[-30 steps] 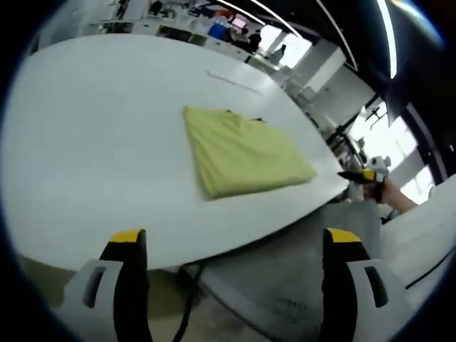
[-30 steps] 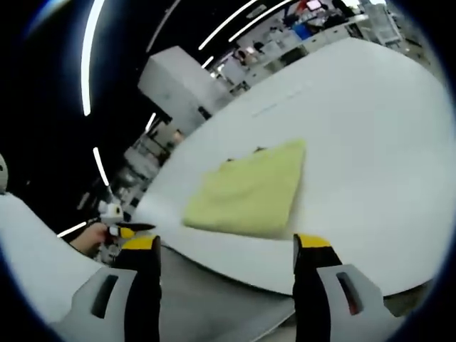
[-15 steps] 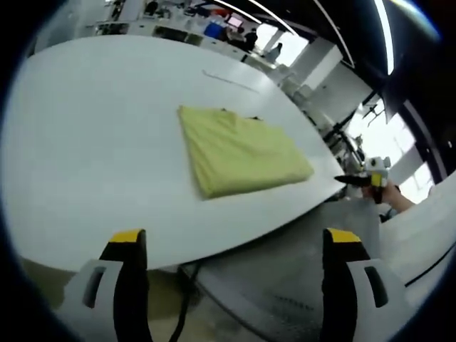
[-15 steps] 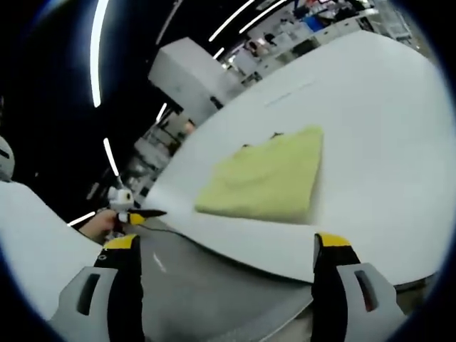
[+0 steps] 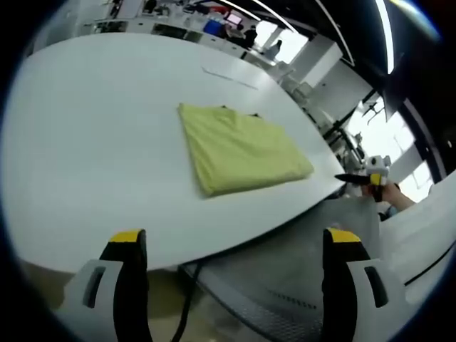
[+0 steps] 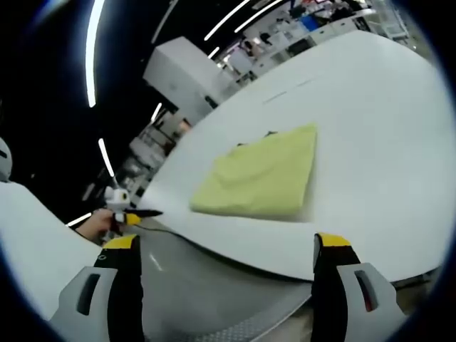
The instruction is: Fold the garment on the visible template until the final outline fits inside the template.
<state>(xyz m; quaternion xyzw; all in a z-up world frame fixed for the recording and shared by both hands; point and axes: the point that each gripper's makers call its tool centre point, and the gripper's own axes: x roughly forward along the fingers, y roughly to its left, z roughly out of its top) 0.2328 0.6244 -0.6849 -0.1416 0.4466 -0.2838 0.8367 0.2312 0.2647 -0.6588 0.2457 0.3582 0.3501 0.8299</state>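
I hold two claws above and back from the near edge of a large white table (image 5: 85, 142). In the left gripper view, my left claw (image 5: 231, 246) rises from the bottom with its two yellow-tipped jaws spread wide apart and nothing between them. Beyond them, a yellow garment (image 5: 239, 149) lies folded into a neat, flat rectangle on the table, toward the near edge and the table's right side, with bare white surface around it. A small dark bit peeks out at its far edge; I cannot tell what it is. A thin pale line (image 5: 228, 77) marks the table farther back.

At the right of that view, my right claw (image 5: 363, 178) hangs off the table's edge, held in a hand (image 5: 395, 196), well apart from the garment.

In the right gripper view, my right claw (image 6: 228, 246) also has its jaws wide apart and empty. The garment (image 6: 260, 178) lies on the table (image 6: 377, 128) ahead, and my left claw (image 6: 135, 214) shows at the left, off the table's edge.
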